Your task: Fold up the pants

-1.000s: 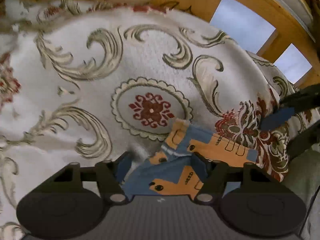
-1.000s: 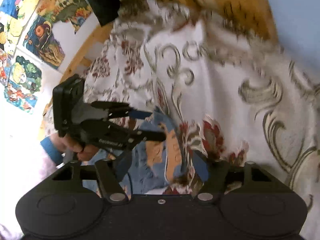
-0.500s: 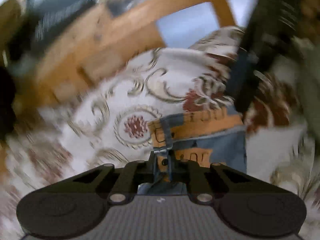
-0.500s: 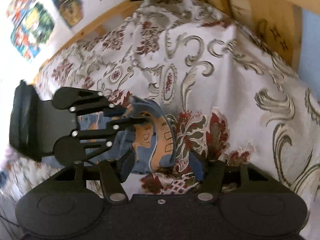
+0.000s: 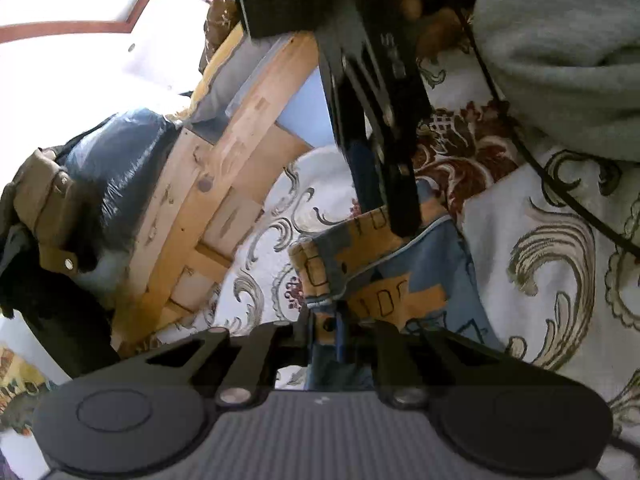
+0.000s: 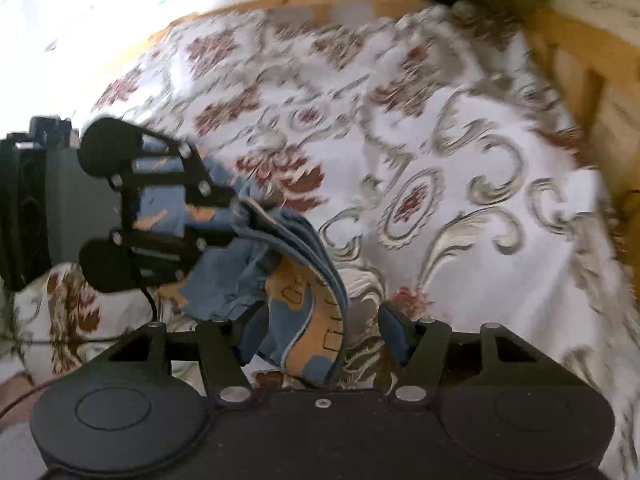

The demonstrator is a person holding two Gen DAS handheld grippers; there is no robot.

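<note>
the pants (image 5: 384,276), small and blue with orange patches, were bunched low in the centre of both frames, partly lifted off the patterned bedspread (image 5: 540,248) that covered the bed. the left gripper (image 5: 340,332) had its jaws together, clamped on a hem or band edge at the bottom centre of its own view, seemingly so that end could be carried over as a fold. in the right wrist view the same gripper showed at centre left, pinching cloth that arched up and toward the lens. the right gripper (image 6: 316,340) had its jaws apart, with the curved fold of the pants hanging between them but not pinched; it looked placed to take the other corner, so both ends could be moved together. a person's grey sleeve (image 5: 560,52) filled the upper right of the left wrist view, and the wooden bed frame (image 5: 208,184) ran along its left side. the fold seemed only just begun.
</note>
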